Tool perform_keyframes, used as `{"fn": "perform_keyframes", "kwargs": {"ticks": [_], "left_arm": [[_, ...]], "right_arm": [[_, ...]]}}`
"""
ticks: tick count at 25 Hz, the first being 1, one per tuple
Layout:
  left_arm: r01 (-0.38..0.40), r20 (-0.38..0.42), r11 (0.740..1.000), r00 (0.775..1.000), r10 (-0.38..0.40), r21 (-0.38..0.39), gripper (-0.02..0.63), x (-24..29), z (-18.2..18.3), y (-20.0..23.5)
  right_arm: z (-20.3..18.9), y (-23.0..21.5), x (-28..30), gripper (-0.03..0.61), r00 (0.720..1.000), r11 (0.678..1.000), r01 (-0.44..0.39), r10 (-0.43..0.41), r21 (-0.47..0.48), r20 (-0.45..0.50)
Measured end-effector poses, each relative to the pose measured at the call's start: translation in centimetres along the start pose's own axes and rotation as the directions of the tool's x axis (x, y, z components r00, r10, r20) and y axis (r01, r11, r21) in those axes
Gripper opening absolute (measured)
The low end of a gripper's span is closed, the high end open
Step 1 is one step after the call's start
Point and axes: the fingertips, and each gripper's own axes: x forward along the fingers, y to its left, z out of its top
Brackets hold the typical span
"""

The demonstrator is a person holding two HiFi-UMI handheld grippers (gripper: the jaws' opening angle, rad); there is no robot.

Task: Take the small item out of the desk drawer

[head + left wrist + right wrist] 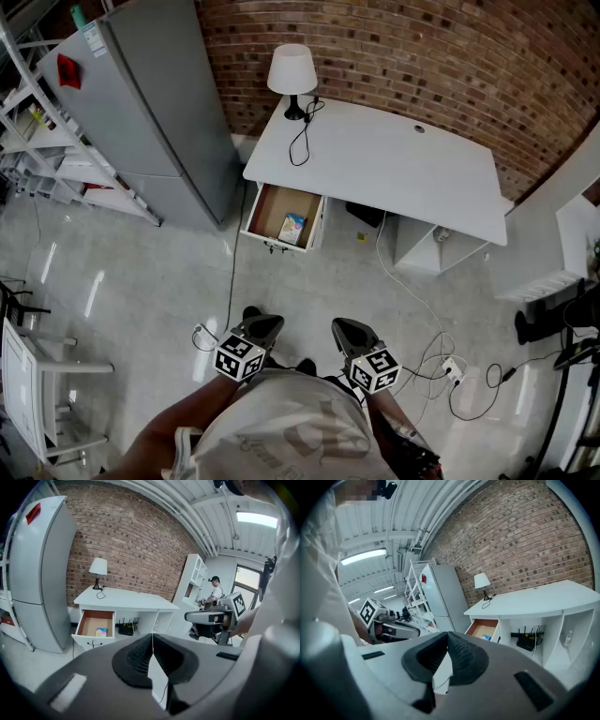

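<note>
while the left gripper point(264, 326) and right gripper point(350, 331) hang with jaws pressed together, empty, a small flat blue-and-yellow packet point(292, 227) lies in the open drawer point(266, 212), by its front edge.

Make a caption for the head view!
Both shut, left gripper and right gripper face the open drawer holding a small item.

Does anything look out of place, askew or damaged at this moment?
Only the desk drawer stands pulled open, with a small item lying in it. Loose cables trail over the floor beside the desk. Nothing looks spilled or broken.
</note>
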Motion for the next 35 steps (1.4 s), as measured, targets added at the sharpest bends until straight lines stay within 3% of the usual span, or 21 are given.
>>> {"fn": "perform_keyframes", "kwargs": {"ticks": [10, 35], "left_arm": [[-0.036, 0.024, 0.999, 0.999, 0.036, 0.007, 0.008, -1.8, -0.9, -0.6], [-0.059, -0.037, 0.998, 0.998, 0.058, -0.020, 0.008, -4.8, -4.5, -0.5]], "right_arm": [[0.2, 1.7, -1.3, 0.006, 1.000, 0.999, -0.017, 0.018, -0.027, 0.007], [-3.1, 4.3, 0.6, 0.006, 0.999, 0.998, -0.038, 0.040, 0.041, -0.036]]}}
